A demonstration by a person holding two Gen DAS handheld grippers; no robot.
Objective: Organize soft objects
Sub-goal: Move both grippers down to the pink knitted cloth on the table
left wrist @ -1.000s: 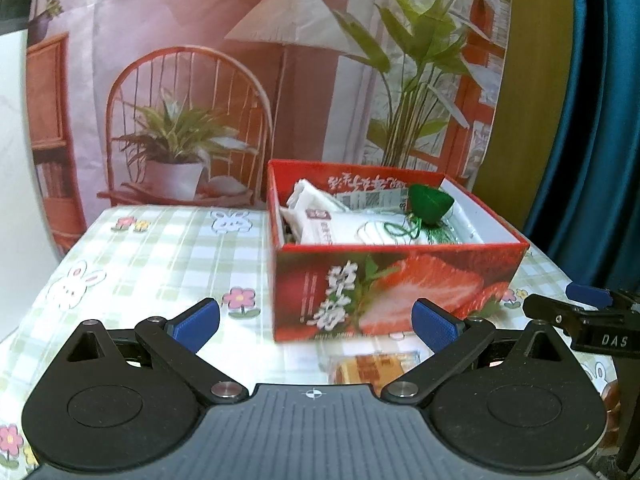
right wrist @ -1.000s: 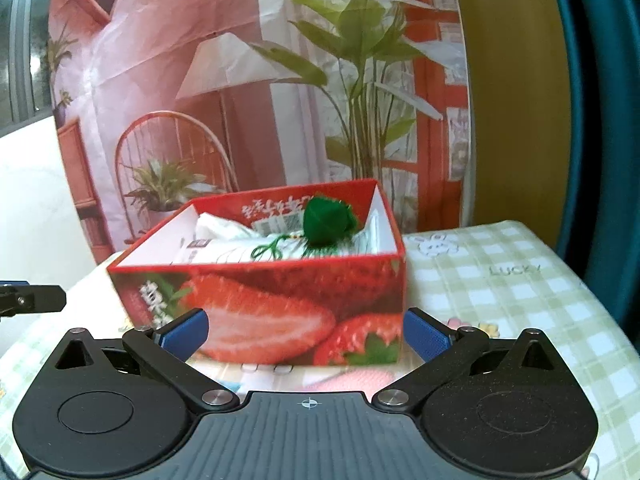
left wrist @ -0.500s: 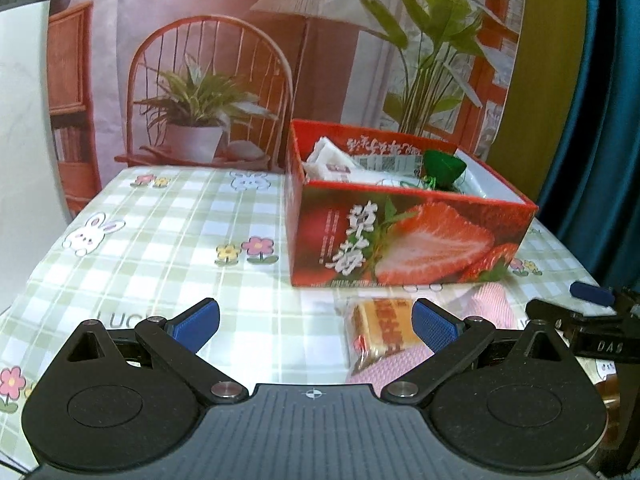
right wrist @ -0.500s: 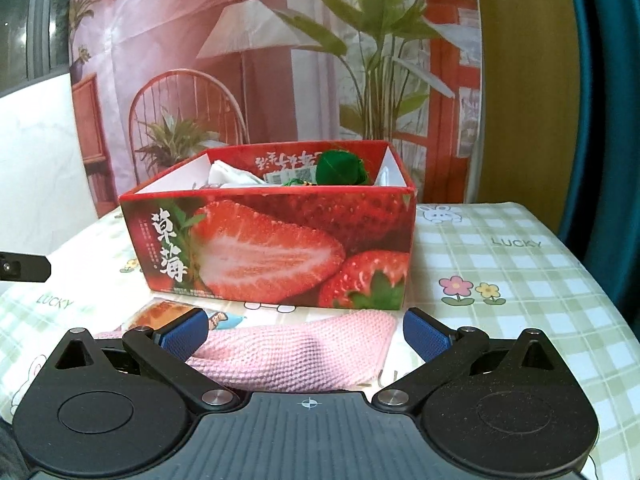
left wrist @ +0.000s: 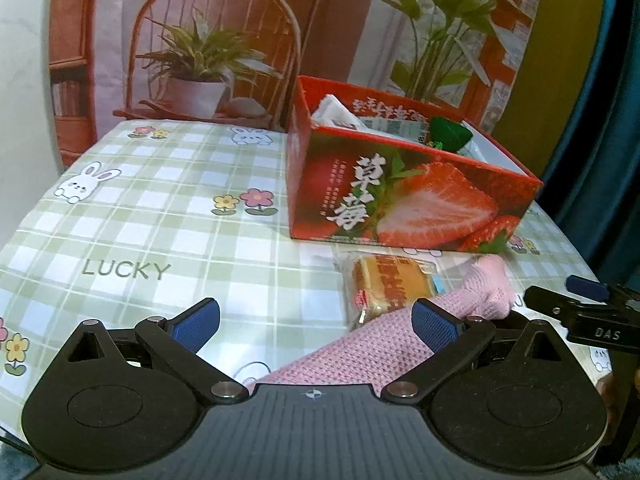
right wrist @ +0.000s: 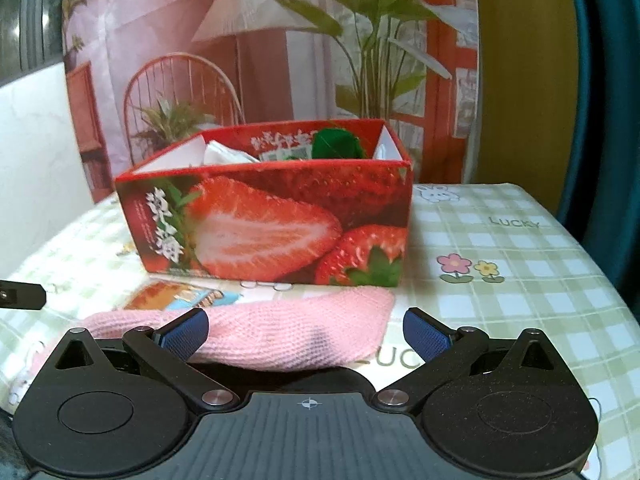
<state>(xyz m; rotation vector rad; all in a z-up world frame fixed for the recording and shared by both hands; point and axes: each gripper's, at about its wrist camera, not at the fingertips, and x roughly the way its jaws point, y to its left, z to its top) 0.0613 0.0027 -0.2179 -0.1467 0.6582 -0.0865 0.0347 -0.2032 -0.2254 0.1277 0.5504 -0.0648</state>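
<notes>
A pink knitted cloth (left wrist: 376, 348) (right wrist: 280, 332) lies flat on the checked tablecloth in front of a red strawberry box (left wrist: 400, 192) (right wrist: 272, 220). A wrapped snack cake (left wrist: 388, 284) (right wrist: 176, 296) rests beside the cloth, close to the box. Inside the box I see white packets (left wrist: 340, 116) (right wrist: 224, 154) and a green soft item (left wrist: 450, 134) (right wrist: 336, 144). My left gripper (left wrist: 316, 320) is open just above the cloth's near end. My right gripper (right wrist: 306, 328) is open over the cloth too, and shows in the left wrist view (left wrist: 576, 300) at the right edge.
The green-and-white checked tablecloth (left wrist: 140, 220) (right wrist: 500, 280) with rabbits and flowers stretches left of the box and right of it. A printed backdrop (left wrist: 208, 40) of a chair and plants hangs behind the table. A dark blue curtain (left wrist: 600, 120) stands at the right.
Both grippers have pulled back from the box and dropped lower. The pink cloth and snack cake have come fully into view, and the cloth now lies between both pairs of fingers.
</notes>
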